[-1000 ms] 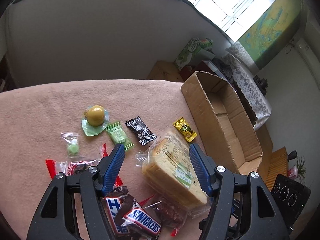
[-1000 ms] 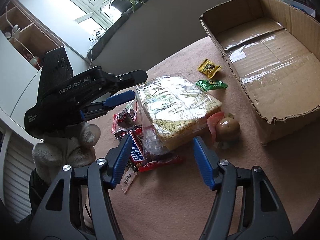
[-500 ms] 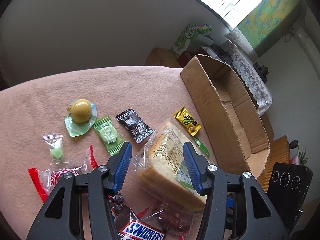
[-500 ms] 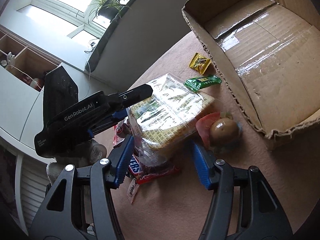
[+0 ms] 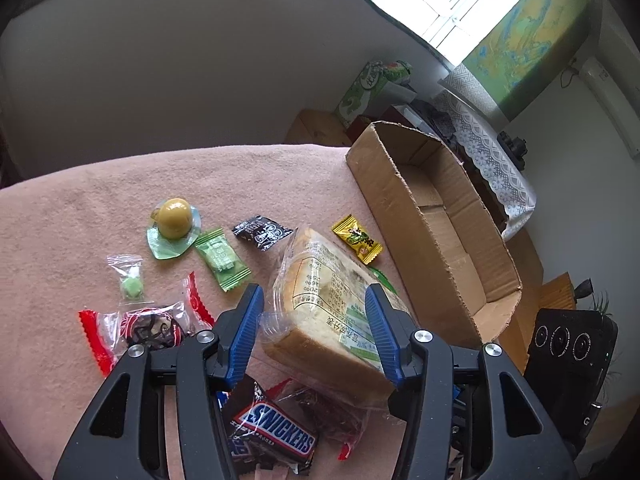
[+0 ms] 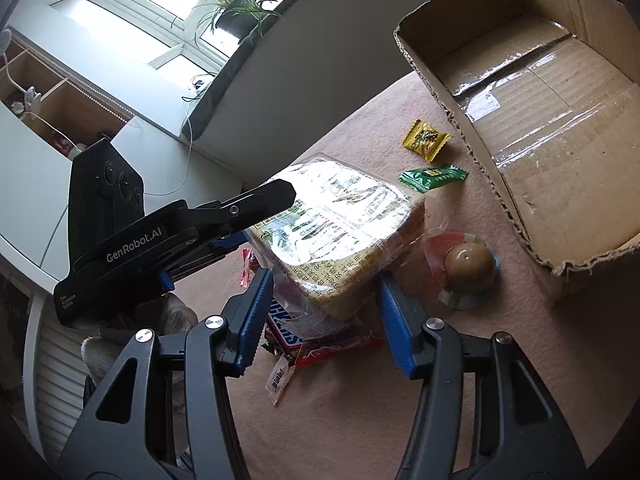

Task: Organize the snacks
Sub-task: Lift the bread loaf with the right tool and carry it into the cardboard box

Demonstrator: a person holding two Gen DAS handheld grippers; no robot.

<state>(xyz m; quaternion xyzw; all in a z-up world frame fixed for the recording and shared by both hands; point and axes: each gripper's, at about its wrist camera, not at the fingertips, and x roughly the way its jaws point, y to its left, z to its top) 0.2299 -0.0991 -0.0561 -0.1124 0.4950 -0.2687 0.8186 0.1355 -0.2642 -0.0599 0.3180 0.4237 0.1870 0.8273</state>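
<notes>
One bagged bread loaf sits tilted on the pink cloth-covered table, its near end resting over a pile of wrappers, just beside the open cardboard box at the table's right edge. Left gripper straddles the loaf's near end, blue pads on either side; left pad is at the clear bag's loose edge, right pad looks against the bag's side, but a firm pinch can't be confirmed. Right gripper comes at the loaf's other corner, jaws closing with the loaf between them; right pad touches the bag film, left pad has a small gap, so not yet clamped. Under the loaf: Snickers bar and a red-edged dark snack pack. Near the loaf toward the box: yellow candy, green candy packet. Right view shows a brown egg-like snack on red-and-white wrapper just beside the loaf and near the box corner. Left of the loaf, spread apart on the cloth: black candy, light green candy, yellow ball snack on green wrapper, small clear bag with green sweet, red-ended clear pack. Box interior is bare cardboard with tape. A gloved hand holds the left gripper in the right view. Potted plant sits on the windowsill.
</notes>
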